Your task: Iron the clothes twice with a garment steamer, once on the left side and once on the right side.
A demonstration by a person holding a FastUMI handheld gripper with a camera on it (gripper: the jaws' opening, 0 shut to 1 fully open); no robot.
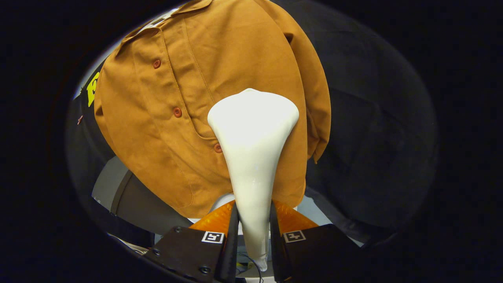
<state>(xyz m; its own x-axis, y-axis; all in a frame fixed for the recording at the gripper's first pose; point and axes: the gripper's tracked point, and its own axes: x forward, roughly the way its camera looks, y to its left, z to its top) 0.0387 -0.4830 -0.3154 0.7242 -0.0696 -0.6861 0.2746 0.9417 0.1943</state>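
A: Tongs [253,224] first. State?

B: Narrow gap, both fingers pressing the slim neck of the white garment steamer [251,137] from either side. Pinched firm. The neck runs forward between the fingers and flares into a broad head well beyond them.

A: How will the steamer handle?

B: My judgement: rigid plastic shell, smooth, so somewhat slippery under the pads. Light enough for a one-point hold, but the wide head sits far from the grip, so it will want to lever or twist. The neck, where it is held now, looks like the right place. A thin cord trails from its base near the fingers; it could tug.

A: Where is the head against the garment?

B: Over the front of the brown shirt [220,74], which hangs against the dark booth wall. The head lies just to one side of the button placket [177,112], partly covering the lowest visible button. It appears to be touching the cloth, though I cannot confirm contact from this angle.

A: And the shirt itself?

B: Soft woven cloth, hanging loose; it will yield and swing if pushed hard. Light, steady pressure is advisable.
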